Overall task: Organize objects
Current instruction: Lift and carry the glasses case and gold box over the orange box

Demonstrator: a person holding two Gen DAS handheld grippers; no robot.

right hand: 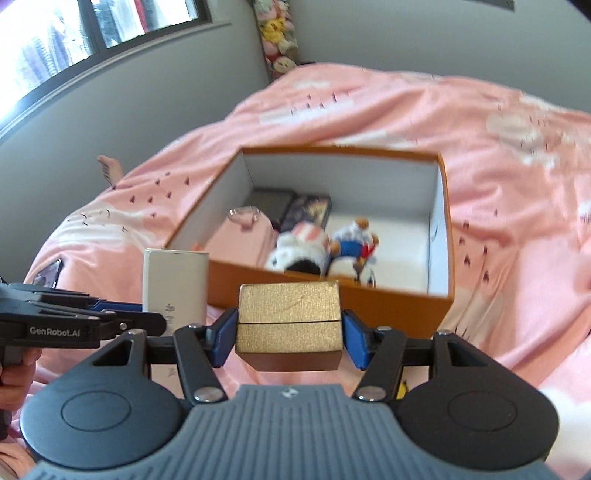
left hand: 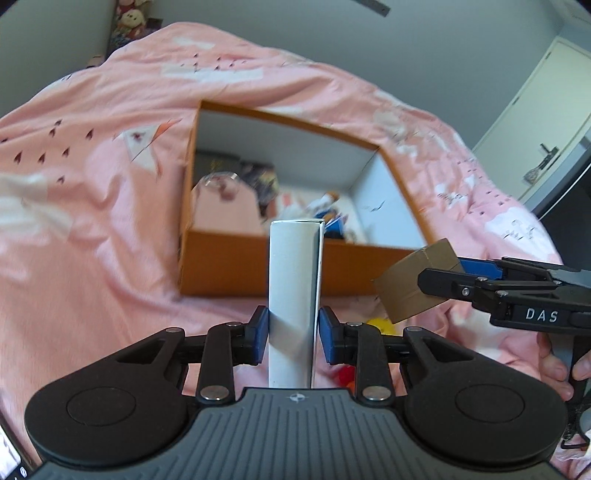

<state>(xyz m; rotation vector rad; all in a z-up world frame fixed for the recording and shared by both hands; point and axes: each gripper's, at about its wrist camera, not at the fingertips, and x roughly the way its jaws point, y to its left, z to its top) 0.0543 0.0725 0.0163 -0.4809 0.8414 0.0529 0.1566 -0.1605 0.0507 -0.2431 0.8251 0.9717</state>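
Observation:
My left gripper is shut on a tall white box, held upright just in front of the orange storage box. My right gripper is shut on a small gold box, held in the air near the storage box's front wall. The white box also shows in the right wrist view, and the gold box in the left wrist view. The storage box holds a pink pouch, two dark flat boxes and small plush toys.
The storage box sits on a bed with a rumpled pink duvet. Yellow and red items lie on the duvet under the grippers. A phone lies at the left. Plush toys stand by the far wall; a door is at right.

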